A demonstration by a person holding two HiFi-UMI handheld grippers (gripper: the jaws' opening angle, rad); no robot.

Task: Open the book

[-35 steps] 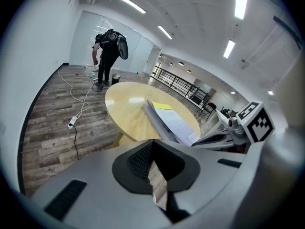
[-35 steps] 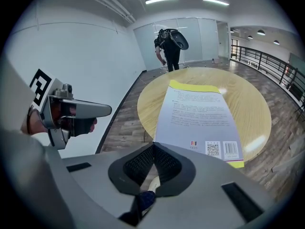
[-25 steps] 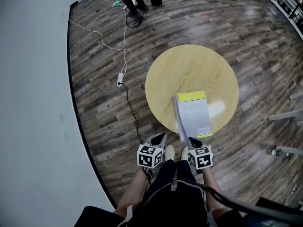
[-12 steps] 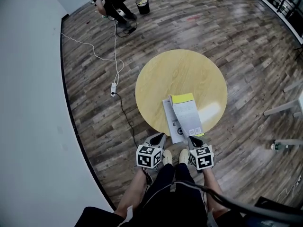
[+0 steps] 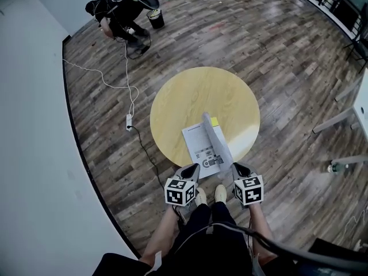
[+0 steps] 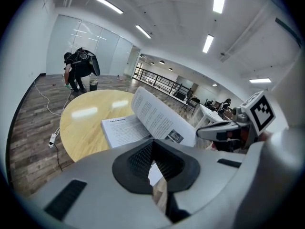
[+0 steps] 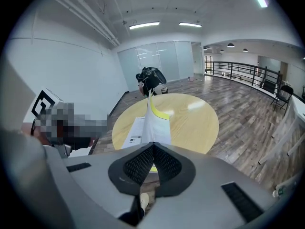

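Note:
A thin book (image 5: 198, 147) lies at the near edge of the round yellow table (image 5: 195, 91). Its yellow-banded cover (image 5: 217, 138) stands almost upright, and a printed white page shows to its left. My right gripper (image 5: 236, 167) is shut on the cover's near corner; in the right gripper view the cover (image 7: 155, 120) rises edge-on from the jaws of the right gripper (image 7: 152, 147). My left gripper (image 5: 194, 168) hangs shut just off the table's near edge, holding nothing. In the left gripper view the left gripper (image 6: 151, 146) points at the page (image 6: 123, 130) and the raised cover (image 6: 155, 114).
A person (image 5: 119, 4) crouches on the wooden floor at the far left, beside a black bucket (image 5: 154, 17). A white cable with a power strip (image 5: 128, 121) runs left of the table. A pale wall (image 5: 34, 154) bounds the left. Metal legs (image 5: 336, 121) stand at the right.
The book lay shut and flat; the right gripper has lifted its cover up and leftward, baring the first page. Both grippers rose slightly.

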